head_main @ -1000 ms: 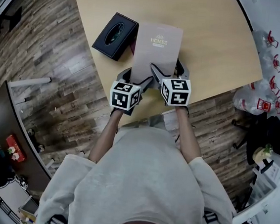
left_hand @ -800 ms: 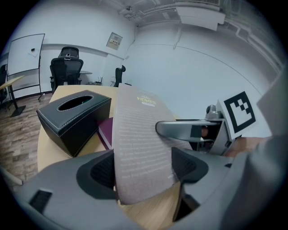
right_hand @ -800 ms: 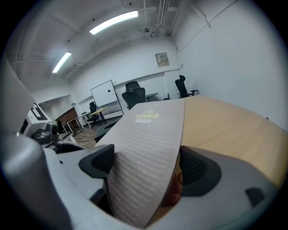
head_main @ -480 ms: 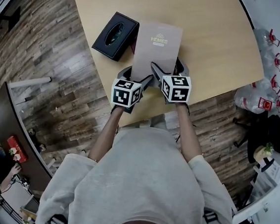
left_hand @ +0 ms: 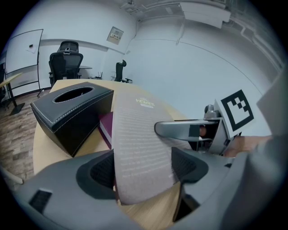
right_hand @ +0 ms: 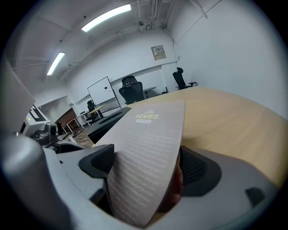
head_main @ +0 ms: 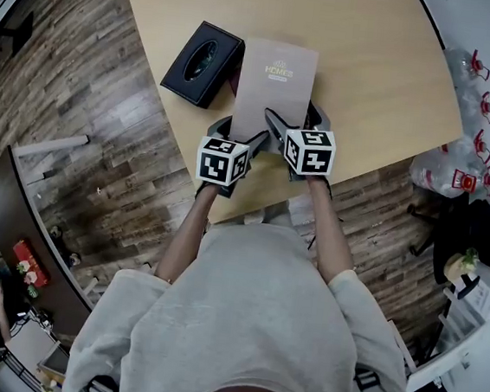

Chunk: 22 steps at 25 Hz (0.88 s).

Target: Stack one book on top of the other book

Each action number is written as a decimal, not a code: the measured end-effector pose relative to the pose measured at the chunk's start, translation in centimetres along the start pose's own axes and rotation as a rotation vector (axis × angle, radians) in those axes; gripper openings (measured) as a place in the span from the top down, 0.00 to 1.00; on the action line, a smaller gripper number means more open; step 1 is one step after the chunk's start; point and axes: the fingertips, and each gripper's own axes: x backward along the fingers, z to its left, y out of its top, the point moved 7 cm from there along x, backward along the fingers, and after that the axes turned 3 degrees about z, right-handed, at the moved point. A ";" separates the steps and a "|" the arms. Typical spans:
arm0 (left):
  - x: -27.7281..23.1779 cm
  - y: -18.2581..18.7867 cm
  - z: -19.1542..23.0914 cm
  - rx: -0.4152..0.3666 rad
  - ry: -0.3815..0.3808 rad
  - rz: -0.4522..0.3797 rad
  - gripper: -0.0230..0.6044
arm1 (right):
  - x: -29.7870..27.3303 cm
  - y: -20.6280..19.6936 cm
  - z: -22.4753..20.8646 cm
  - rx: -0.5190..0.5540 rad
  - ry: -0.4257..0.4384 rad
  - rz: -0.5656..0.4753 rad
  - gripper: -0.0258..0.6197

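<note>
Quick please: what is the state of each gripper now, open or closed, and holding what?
The left gripper is closed on the grey book.
The right gripper is closed on the same grey book.

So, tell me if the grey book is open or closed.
Closed: the grey book shows its titled cover face up, with the left gripper and right gripper clamping its near edge.

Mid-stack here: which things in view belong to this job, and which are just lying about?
Job:
- grey book, clamped by the left gripper and the right gripper
- maroon book, partly under the grey one

Lying about:
- black tissue box, beside the books on the table
- office chairs in the background
</note>
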 end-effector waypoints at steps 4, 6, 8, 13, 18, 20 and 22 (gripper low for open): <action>-0.2 0.0 0.1 0.004 -0.003 0.007 0.35 | -0.4 -0.3 -0.2 -0.019 0.000 0.011 0.25; -0.4 0.0 0.1 0.012 -0.007 0.010 0.35 | -0.5 -0.4 -0.4 -0.022 -0.002 0.021 0.25; -0.5 0.0 0.1 0.017 -0.010 0.010 0.35 | -0.6 -0.4 -0.4 -0.023 -0.002 0.029 0.25; -0.6 0.1 0.1 0.020 -0.015 0.011 0.35 | -0.8 -0.3 -0.5 -0.030 -0.001 0.043 0.25; -0.6 0.1 0.2 0.018 -0.020 0.010 0.35 | -0.8 -0.3 -0.5 -0.033 0.003 0.044 0.25; -0.5 0.1 0.2 0.009 -0.018 0.011 0.34 | -0.8 -0.3 -0.5 -0.033 0.006 0.042 0.25; -0.4 0.3 0.2 -0.009 -0.011 0.014 0.33 | -0.7 -0.3 -0.5 -0.033 0.009 0.038 0.25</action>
